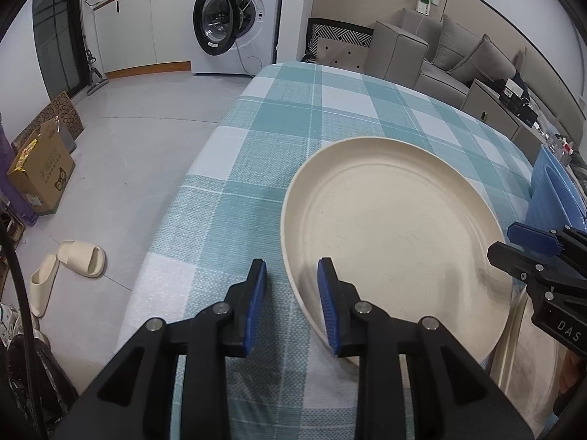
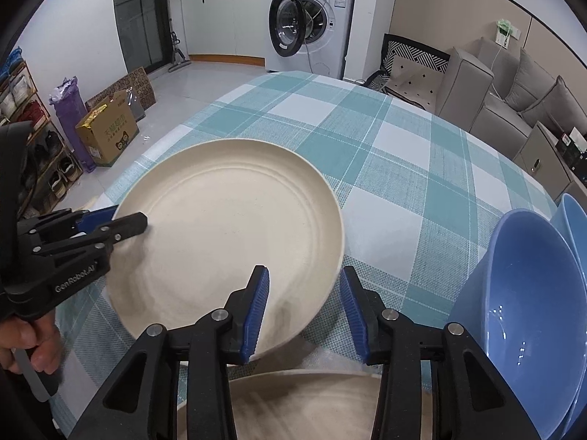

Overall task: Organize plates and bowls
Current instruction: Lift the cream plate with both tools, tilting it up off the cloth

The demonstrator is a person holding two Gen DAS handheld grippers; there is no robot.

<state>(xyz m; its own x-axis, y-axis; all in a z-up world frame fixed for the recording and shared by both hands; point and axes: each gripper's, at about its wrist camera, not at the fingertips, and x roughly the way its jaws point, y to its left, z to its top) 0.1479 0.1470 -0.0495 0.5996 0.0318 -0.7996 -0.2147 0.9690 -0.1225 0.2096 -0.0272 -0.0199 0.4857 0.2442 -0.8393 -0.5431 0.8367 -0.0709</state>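
A large cream plate (image 1: 396,227) (image 2: 227,227) lies tilted on the checked tablecloth (image 1: 293,117). Its near edge overlaps a second cream plate (image 2: 304,407) (image 1: 528,352). My left gripper (image 1: 293,306) (image 2: 124,218) is shut on the plate's left rim, with one finger inside the plate and one outside. My right gripper (image 2: 304,311) (image 1: 513,249) straddles the plate's right rim. Its jaws stand open, and the outer pad is clear of the rim. Two nested blue bowls (image 2: 521,311) (image 1: 554,190) lean at the right, beside the right gripper.
The table's left edge drops to a grey floor with slippers (image 1: 80,256) and a cardboard box (image 1: 40,172). A washing machine (image 1: 234,18) stands beyond the table and a grey sofa (image 1: 458,55) at the right. A person's hand (image 2: 33,344) holds the left gripper's handle.
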